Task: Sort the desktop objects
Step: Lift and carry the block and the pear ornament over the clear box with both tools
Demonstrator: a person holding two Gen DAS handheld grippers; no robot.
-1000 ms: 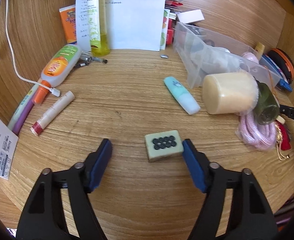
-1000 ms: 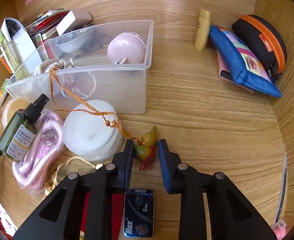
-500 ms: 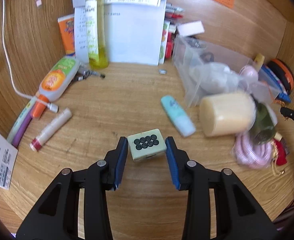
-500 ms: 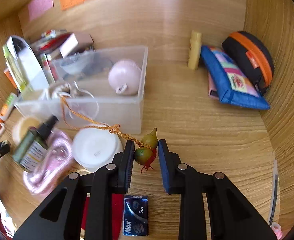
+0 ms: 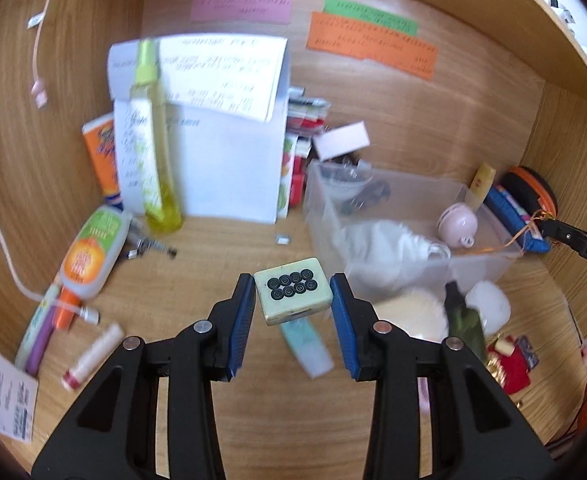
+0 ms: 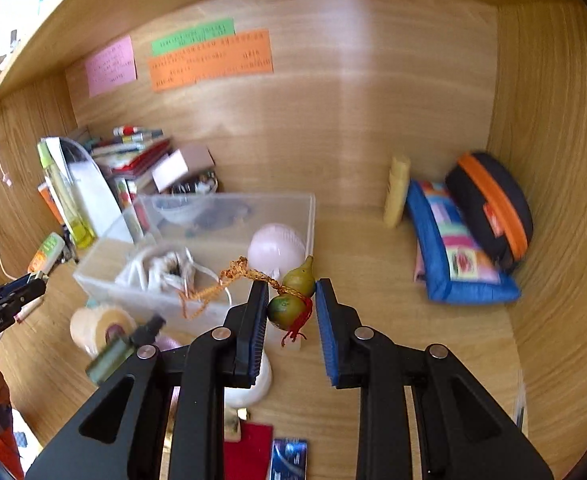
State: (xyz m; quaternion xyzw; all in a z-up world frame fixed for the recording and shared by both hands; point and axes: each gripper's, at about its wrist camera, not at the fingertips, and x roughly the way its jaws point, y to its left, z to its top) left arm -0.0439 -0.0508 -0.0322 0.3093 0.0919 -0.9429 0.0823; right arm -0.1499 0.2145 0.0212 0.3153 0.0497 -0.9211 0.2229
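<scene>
Left tool (image 5: 291,306): pinching a pale green tile (image 5: 292,295) by its side faces, dotted face upward, clear of the table (image 5: 221,260). Right tool (image 6: 289,308): pinching a gourd charm (image 6: 293,296), orange cord (image 6: 213,286) trailing. Both held near the clear bin (image 6: 229,208) at the table's back edge, probably their destination.

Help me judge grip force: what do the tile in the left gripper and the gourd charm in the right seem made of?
Tile: apparently hard plastic or resin, with a smooth, slightly glossy pale face and crisp edges. Gourd charm: probably lacquered wood or dried gourd, given its glossy green-brown skin. Its cord looks like braided thread.
</scene>
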